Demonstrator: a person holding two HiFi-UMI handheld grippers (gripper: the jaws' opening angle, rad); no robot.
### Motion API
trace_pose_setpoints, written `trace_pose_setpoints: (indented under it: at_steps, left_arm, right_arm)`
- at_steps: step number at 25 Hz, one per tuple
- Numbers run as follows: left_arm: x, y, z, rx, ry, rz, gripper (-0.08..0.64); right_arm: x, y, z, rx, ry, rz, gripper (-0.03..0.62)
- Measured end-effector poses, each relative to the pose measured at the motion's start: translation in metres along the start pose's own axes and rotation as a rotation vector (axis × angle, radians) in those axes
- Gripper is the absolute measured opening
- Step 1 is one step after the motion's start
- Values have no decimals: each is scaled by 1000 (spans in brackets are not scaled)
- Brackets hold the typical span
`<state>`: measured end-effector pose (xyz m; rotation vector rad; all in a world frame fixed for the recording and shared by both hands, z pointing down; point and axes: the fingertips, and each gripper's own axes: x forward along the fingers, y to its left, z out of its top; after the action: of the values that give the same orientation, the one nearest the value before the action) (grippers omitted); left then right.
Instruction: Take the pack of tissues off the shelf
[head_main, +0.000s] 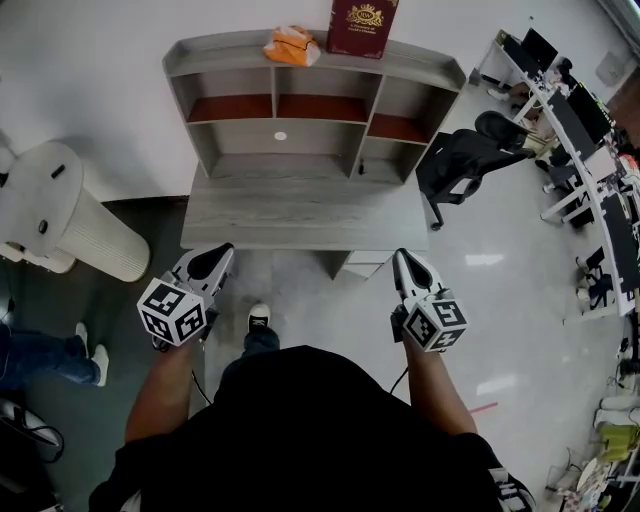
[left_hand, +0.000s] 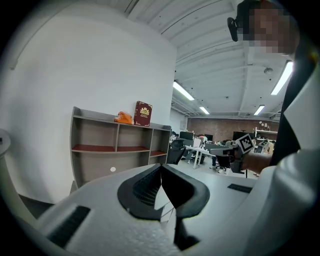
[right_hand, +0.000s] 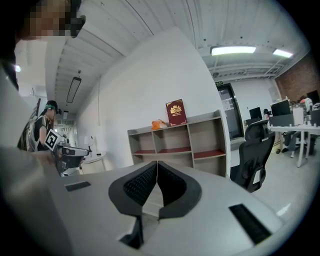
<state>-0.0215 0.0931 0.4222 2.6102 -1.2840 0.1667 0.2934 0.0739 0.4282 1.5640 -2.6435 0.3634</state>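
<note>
Pack of tissues (head_main: 291, 45) beside gold-crested box (head_main: 362, 27)

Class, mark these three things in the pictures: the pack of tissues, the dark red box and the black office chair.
pack of tissues (head_main: 292, 46), head view, middle of the orange pack.
dark red box (head_main: 362, 27), head view, its front face.
black office chair (head_main: 458, 160), head view, middle of the chair.

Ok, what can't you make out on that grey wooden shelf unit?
Orange pack of tissues: print too small in every view.
Dark red box: top cut off by head view's edge; gold lettering too small.
White round spot in the shelf: too small to identify.
</note>
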Motion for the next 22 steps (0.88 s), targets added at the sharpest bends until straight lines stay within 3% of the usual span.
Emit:
trace_pose_setpoints:
  at_steps: [8,22]
  left_arm:
    - [38,40,1,-22,10,-52,18]
    - [106,180,32,-55,15,-105,17]
  right_arm:
    - [38,-2,-12,22,50,-34,14]
    - [185,26,15,6,74,-44,14]
